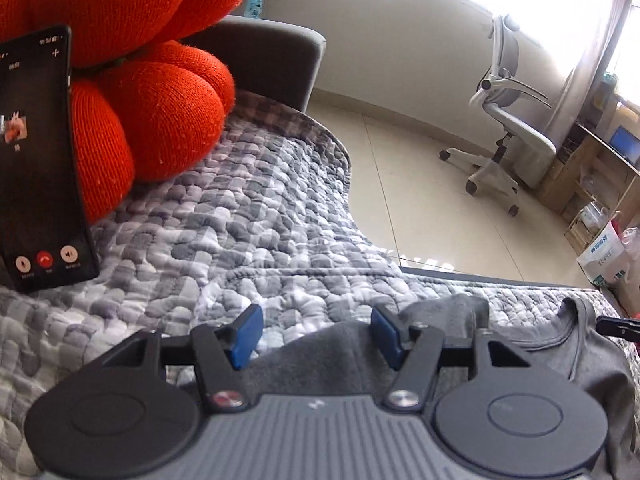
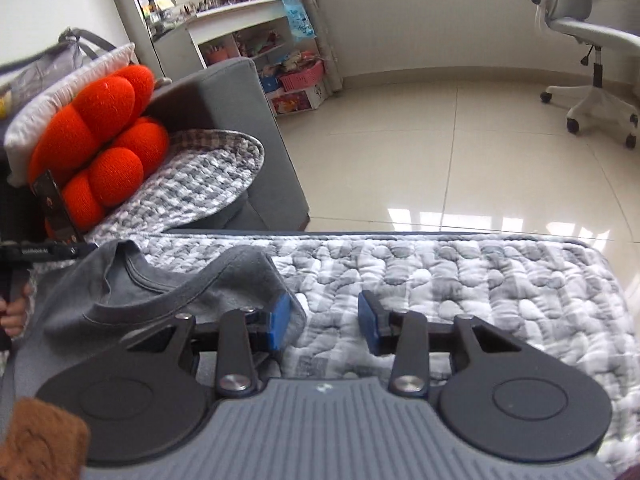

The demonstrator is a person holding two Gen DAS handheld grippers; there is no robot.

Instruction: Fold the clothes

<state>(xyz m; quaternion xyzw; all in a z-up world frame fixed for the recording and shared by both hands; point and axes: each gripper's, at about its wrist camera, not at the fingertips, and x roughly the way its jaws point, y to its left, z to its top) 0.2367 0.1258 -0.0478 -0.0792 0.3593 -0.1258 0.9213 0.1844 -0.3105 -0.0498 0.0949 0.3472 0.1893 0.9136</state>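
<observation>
Quilted grey-and-white checked cover [image 2: 460,280] spreads over a grey sofa [image 2: 240,92]; pale glossy floor tiles [image 2: 440,140] beyond it, window glare reflected near the sofa edge. White office chair [image 1: 504,120] on castors stands well apart on the tiles. Orange knitted cushion [image 1: 160,100], lobed, rests against the sofa back; a phone [image 1: 36,168] leans upright against it, screen lit with a call display.

White shelf unit [image 2: 248,32] by the wall: compartments crowded with small items, too small to identify; a pink basket [image 2: 304,74] and boxes sit at its foot, contents not resolved. Wooden shelving [image 1: 592,184] beside the chair holds clutter; a white carton [image 1: 604,256] stands on the floor near it.

Grey T-shirt [image 2: 132,296] lies rumpled on the cover, collar up, between the two grippers. Left gripper [image 1: 316,336]: jaws spread wide, blue pads apart, hovering over a fold of the shirt, nothing clamped. Right gripper [image 2: 324,320]: jaws likewise spread, left pad just touching the shirt's edge, right pad over bare cover.
</observation>
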